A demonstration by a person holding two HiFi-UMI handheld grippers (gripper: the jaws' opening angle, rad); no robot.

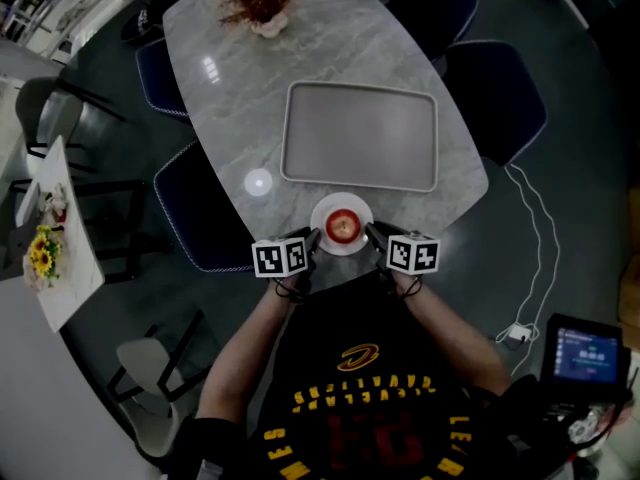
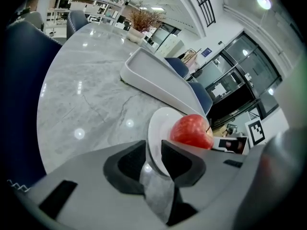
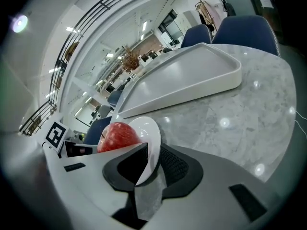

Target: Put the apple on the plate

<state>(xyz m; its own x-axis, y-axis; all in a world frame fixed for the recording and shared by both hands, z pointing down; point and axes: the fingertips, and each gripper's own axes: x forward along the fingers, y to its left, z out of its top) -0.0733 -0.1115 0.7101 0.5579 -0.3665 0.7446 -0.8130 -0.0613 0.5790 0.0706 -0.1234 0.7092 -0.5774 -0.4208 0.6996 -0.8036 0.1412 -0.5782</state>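
A red apple [image 1: 343,226] sits in the middle of a small white plate [image 1: 326,211] at the near edge of the marble table [image 1: 225,88]. My left gripper [image 1: 312,240] is shut on the plate's left rim, and my right gripper [image 1: 373,234] is shut on its right rim. In the left gripper view the plate [image 2: 159,127] runs edge-on between the jaws of my left gripper [image 2: 153,158], with the apple [image 2: 192,131] just past them. The right gripper view shows the same: my right gripper [image 3: 150,164] clamps the plate [image 3: 147,128], with the apple [image 3: 117,135] to the left.
A large grey tray [image 1: 360,133] lies empty just beyond the plate, also seen as the tray [image 2: 158,75] and the tray [image 3: 187,80]. A dried plant in a pot [image 1: 262,3] stands at the table's far end. Blue chairs [image 1: 495,98] surround the table.
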